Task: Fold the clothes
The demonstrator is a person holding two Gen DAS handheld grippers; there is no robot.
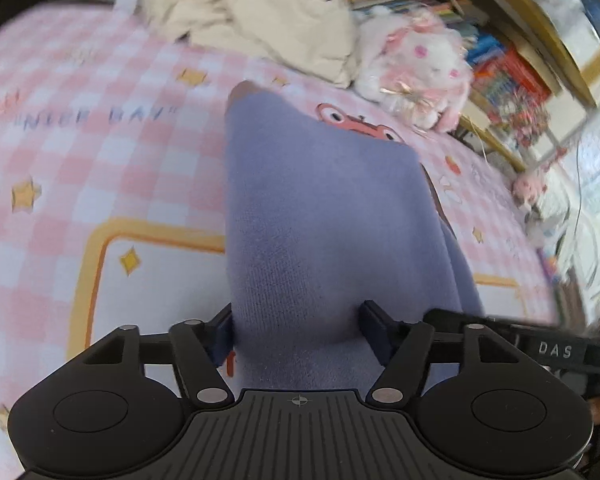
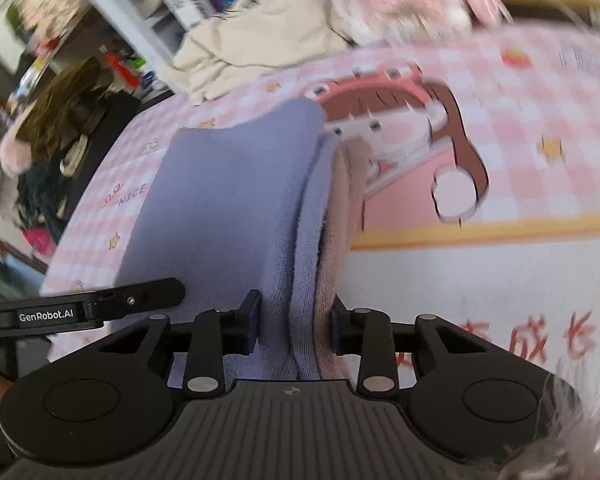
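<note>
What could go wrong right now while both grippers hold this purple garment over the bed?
1. The right hand-held gripper pinches several layers of the purple garment; one could slip out and spoil the fold.
2. Both views are blurred by motion, so the edges may land misaligned on the pink checked sheet.
3. The left hand-held gripper holds bunched fabric, risking wrinkles.

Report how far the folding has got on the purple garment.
Done: the purple garment already looks doubled, with stacked edges showing in the right wrist view. In hand: the left tool and right tool each clamp it, lifted over the pink checked mat. Left: laying it down, and the cream clothes heaped at the back, still unfolded.
</note>
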